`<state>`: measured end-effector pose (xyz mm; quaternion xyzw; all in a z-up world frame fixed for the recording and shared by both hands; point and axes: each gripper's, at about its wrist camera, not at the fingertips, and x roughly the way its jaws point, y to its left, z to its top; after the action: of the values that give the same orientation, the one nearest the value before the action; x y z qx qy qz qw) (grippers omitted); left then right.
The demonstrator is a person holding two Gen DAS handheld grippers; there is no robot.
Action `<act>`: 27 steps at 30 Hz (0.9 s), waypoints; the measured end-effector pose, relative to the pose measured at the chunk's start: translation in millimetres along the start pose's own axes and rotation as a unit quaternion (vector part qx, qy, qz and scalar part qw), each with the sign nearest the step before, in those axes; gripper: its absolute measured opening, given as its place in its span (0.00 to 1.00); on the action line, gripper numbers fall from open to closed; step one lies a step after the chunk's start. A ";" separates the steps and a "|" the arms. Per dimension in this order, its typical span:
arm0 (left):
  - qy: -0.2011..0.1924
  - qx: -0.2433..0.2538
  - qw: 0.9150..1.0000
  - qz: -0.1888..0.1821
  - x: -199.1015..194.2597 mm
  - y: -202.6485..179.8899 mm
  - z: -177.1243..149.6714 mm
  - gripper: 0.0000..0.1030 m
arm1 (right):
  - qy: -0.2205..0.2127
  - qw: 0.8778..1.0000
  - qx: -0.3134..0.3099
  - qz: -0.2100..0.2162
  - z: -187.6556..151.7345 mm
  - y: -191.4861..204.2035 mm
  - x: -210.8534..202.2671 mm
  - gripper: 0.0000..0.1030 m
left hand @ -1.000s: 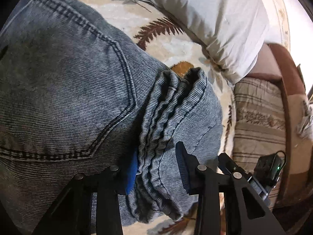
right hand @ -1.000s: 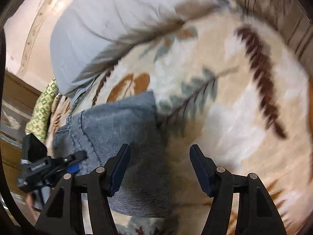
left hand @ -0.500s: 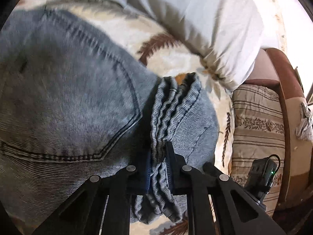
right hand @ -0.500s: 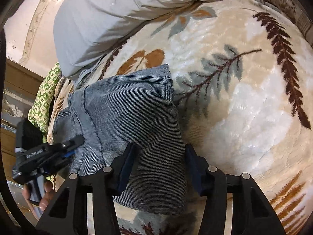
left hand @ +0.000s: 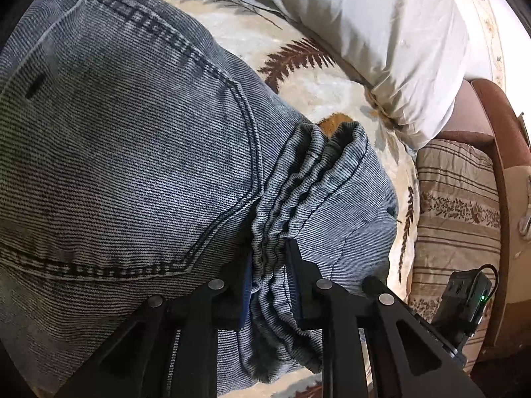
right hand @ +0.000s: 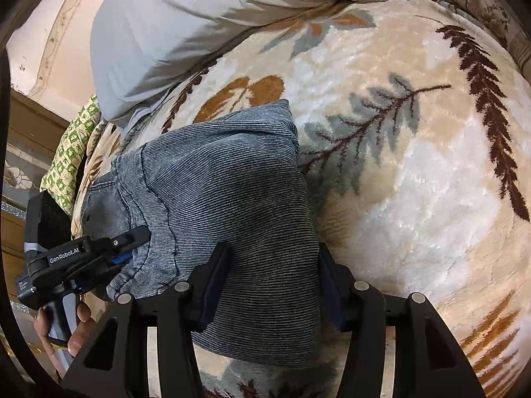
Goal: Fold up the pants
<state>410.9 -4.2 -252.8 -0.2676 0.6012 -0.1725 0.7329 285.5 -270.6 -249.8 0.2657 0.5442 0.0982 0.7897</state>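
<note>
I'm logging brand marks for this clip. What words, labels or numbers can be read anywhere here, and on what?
"GenRobot.AI": white print on the side of the left gripper, seen from the right wrist.
Small white label lower on that same device: too small to read.
Nothing readable on the jeans, blanket, pillow or the left wrist view.

Fern-print plush blanket (right hand: 415, 199), grey pillow (right hand: 186, 26), striped cushion (left hand: 454, 205), brown wooden frame (left hand: 497, 126)

Cream fern-print blanket (right hand: 415, 199) over the bed, folded blue jeans (right hand: 232, 192) and grey-white pillow (right hand: 186, 23) on it
</note>
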 end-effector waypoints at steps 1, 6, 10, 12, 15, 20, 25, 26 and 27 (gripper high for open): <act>0.000 0.000 1.000 0.001 -0.1 0.6 0.0 0.19 | 0.000 1.000 0.001 0.001 0.0 -1.1 1.2 0.52; 0.001 0.008 1.000 -0.001 5.2 0.2 0.9 0.24 | -0.004 1.000 0.004 0.002 0.0 -1.0 0.7 0.50; -0.020 0.025 0.999 0.017 -2.7 -8.0 -0.9 0.16 | -0.005 1.000 -0.003 -0.006 0.2 2.2 -1.3 0.48; -0.018 0.033 0.999 0.030 1.0 -9.7 -3.1 0.15 | -0.006 1.000 -0.009 -0.009 1.3 3.6 -1.9 0.47; -0.026 0.033 0.999 0.026 -7.4 -14.2 -7.1 0.13 | -0.002 1.000 -0.013 -0.015 2.3 3.8 -0.1 0.47; -0.025 0.044 0.998 0.047 -4.8 -17.0 -11.5 0.14 | -0.004 1.000 -0.008 -0.010 2.5 3.4 -0.3 0.49; -0.029 0.054 0.997 0.055 -4.7 -22.5 -13.5 0.15 | -0.005 1.000 -0.012 -0.016 1.5 5.8 1.9 0.50; -0.026 0.058 0.996 0.062 -3.0 -24.2 -14.9 0.15 | -0.005 1.000 -0.013 -0.017 1.4 6.1 2.0 0.50; -0.022 0.060 0.996 0.067 -1.3 -24.7 -16.9 0.18 | -0.005 1.000 -0.013 -0.017 1.2 6.0 2.5 0.50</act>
<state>395.9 -26.3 -239.2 -0.1864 0.5903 -0.1527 0.7704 288.4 -264.8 -248.4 0.2468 0.5433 0.0898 0.7974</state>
